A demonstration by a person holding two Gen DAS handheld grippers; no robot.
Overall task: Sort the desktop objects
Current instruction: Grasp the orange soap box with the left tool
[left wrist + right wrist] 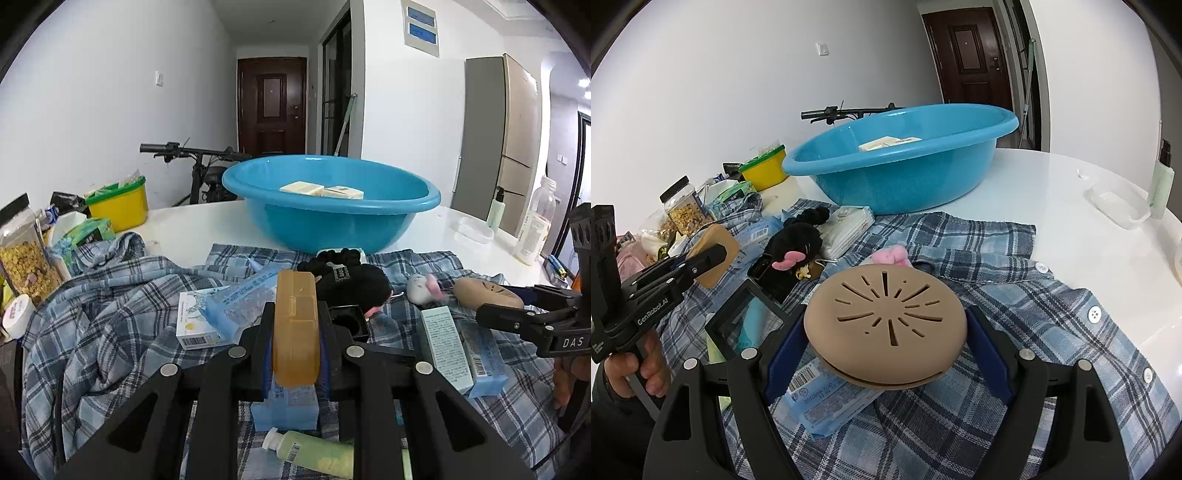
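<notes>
White tabletop (pixel 1071 206) lies bare to the right of the plaid shirt (pixel 1015 332), out to its curved edge where a clear plastic tray (pixel 1119 206) and a pale green bottle (pixel 1160 184) stand; the left side is crowded — a cereal jar (pixel 27 258) and a yellow tub (pixel 118 205) with a green rim sit close together near that edge.

Left to right across the shirt: a white carton (pixel 195 325) under a blue packet (pixel 236 306), then the left gripper (pixel 295 332), its fingers pinching an amber translucent case (pixel 297 328). The case stands on its narrow edge, lifted off the cloth, its long axis running straight away from the camera toward the blue basin (pixel 332 203). Beyond it lies a black plush toy (pixel 347 277), and to the right a small white-and-pink toy (pixel 423 288) and a pale green box (pixel 447 347) beside a blue one (pixel 484 354).

Farther right, the right gripper (pixel 886 332) clamps a round tan slotted case (pixel 886 325) between its blue pads (pixel 988 354), held flat above the shirt with its slotted face up and its seam toward the camera.

At the far end of the shirt, the basin rests partly on the cloth and holds two cream-coloured boxes (pixel 321 190) lying side by side on its bottom.
</notes>
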